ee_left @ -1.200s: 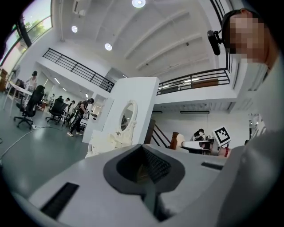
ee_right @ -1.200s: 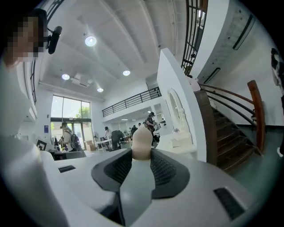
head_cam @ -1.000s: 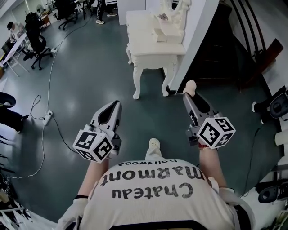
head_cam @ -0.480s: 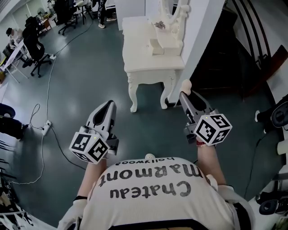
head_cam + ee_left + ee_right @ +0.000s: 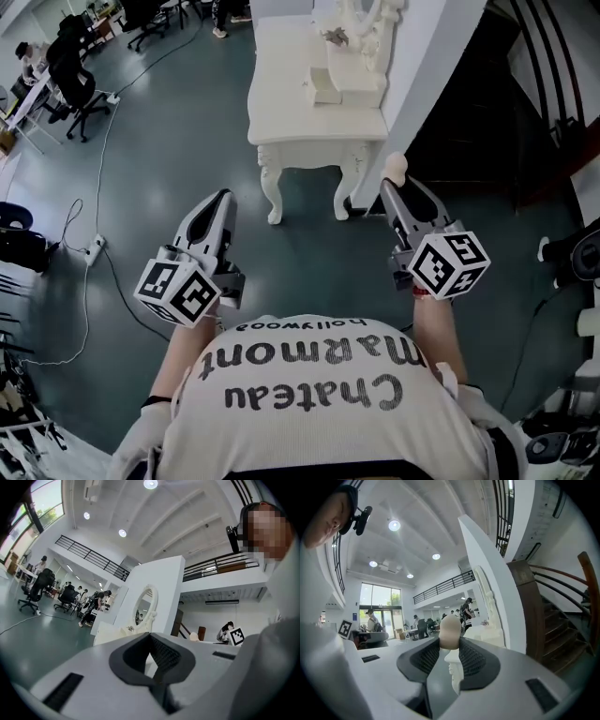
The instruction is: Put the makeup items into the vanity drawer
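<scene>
**Sponge in the right gripper, vanity table ahead**

The right gripper is clamped on a beige egg-shaped makeup sponge, which sticks out between the pads at its tip. It is held level over the grey-green floor, near the white vanity table. The left gripper is held level, well apart from the right one, with its jaws closed together and nothing between them. A small white box sits on the tabletop, and a wooden staircase stands to the right.
</scene>
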A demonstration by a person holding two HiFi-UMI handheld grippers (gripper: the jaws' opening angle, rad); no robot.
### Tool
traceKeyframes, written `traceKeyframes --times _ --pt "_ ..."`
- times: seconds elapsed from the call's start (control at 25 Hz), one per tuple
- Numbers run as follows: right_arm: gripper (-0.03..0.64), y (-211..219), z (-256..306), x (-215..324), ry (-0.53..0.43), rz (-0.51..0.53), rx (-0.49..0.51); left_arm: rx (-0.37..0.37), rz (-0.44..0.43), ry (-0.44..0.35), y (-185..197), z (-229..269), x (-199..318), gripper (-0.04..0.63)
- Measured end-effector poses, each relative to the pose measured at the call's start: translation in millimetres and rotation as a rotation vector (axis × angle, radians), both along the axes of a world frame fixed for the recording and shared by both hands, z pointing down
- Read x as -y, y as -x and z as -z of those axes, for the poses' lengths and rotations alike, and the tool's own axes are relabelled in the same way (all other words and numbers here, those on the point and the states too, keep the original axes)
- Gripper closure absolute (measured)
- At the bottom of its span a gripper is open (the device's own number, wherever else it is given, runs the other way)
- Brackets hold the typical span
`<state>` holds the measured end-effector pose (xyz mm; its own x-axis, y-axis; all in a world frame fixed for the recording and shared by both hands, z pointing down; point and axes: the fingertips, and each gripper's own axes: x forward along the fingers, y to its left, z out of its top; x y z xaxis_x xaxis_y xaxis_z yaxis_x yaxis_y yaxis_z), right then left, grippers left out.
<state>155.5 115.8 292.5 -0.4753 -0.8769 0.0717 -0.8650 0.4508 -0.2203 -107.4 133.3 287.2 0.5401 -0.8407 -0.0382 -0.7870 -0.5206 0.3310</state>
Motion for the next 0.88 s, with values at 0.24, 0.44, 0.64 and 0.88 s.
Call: traceKeyframes --times 0.24,0.44,0.64,0.88 --pt "0.469 -25.9 -25.4 8.6 0.050 -0.012 0.028 -0.028 -0.002 0.017 -27.4 -12.7 21.1 0.588" --pt "0.469 -39.8 -40.7 12.8 0.074 -0.025 0.051 -0.069 0.046 0.027 -27.9 -18.3 34.5 0.588" --pt "0.469 -51.9 -61.6 14.2 0.128 -0.040 0.093 -0.014 0.068 0.064 -31.2 -29.6 39.7 0.588" --pt "0.469 -60.8 -84.3 10.6 0.174 -0.045 0.120 0.024 0.035 0.103 -49.1 -46.0 43.0 0.588"
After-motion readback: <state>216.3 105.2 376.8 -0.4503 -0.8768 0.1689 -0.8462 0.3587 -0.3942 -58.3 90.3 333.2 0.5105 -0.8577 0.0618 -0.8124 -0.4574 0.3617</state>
